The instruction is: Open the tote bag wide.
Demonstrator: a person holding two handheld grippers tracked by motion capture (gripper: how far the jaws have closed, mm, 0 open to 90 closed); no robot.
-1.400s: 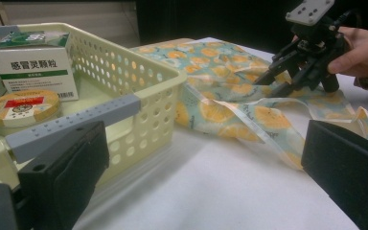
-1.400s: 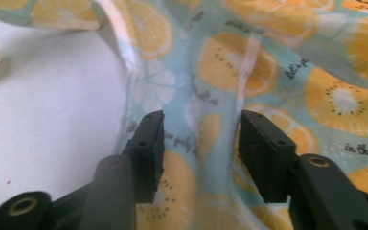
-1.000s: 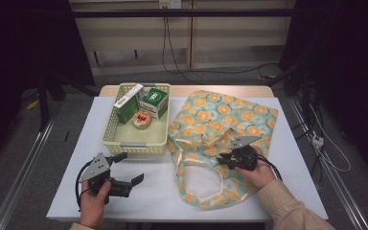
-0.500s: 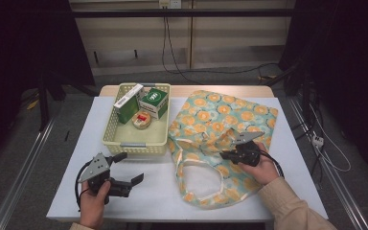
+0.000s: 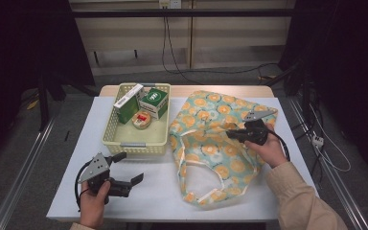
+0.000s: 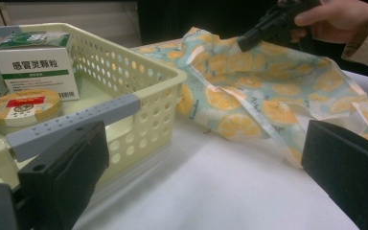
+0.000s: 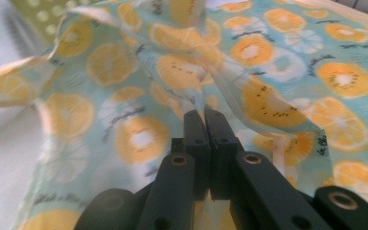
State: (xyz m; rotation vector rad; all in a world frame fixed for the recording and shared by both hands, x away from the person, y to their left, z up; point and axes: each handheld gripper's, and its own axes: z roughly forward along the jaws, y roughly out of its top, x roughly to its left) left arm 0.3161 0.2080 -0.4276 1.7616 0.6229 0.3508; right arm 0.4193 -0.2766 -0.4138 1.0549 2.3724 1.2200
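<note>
A cloth tote bag (image 5: 211, 158) printed with orange slices lies on the right half of the white table (image 5: 163, 191). My right gripper (image 5: 231, 134) is shut on a fold of the bag's upper layer and holds it lifted off the layer below. In the right gripper view the two jaws (image 7: 203, 117) are pressed together with a ridge of the bag (image 7: 139, 139) pinched between them. My left gripper (image 5: 130, 166) rests near the table's front left, open and holding nothing. In the left gripper view its jaws stand wide apart (image 6: 201, 143), aimed at the bag (image 6: 249, 86) and the right gripper (image 6: 268, 26).
A cream perforated basket (image 5: 134, 146) stands at the back left, beside the bag. It holds a green box (image 5: 154, 101), a green and white box (image 5: 127, 103) and a round tin (image 5: 142, 119). Bare table lies between the left gripper and the bag's handles (image 5: 191, 167).
The right gripper has moved up and away from the person, pulling the pinched fold of the bag with it. The left gripper has stayed where it was.
</note>
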